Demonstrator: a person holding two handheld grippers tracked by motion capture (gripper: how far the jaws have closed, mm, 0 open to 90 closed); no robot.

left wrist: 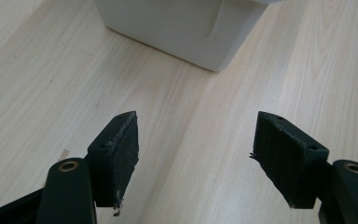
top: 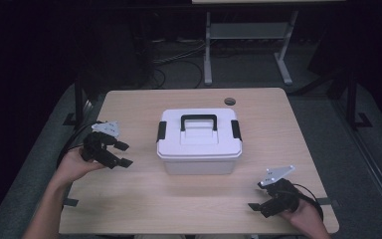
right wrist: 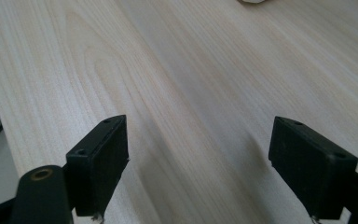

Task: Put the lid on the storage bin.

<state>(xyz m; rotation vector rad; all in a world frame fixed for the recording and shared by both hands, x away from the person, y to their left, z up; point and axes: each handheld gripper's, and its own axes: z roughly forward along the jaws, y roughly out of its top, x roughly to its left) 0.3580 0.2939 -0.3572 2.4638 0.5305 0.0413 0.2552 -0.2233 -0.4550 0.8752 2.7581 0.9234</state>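
The table (top: 144, 199) is evenly lit from above while the room beyond lies dark. Soft shadows fall beneath each tool, whose near pads look slightly blurred

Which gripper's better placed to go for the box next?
Left. The left gripper is open, beside the white box and aimed at it; the box wall shows ahead of its jaws. The right gripper sits near the table's front edge.

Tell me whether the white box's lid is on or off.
On. The lid sits flat on the white box, its black handle folded down, and a black latch lies at each end.
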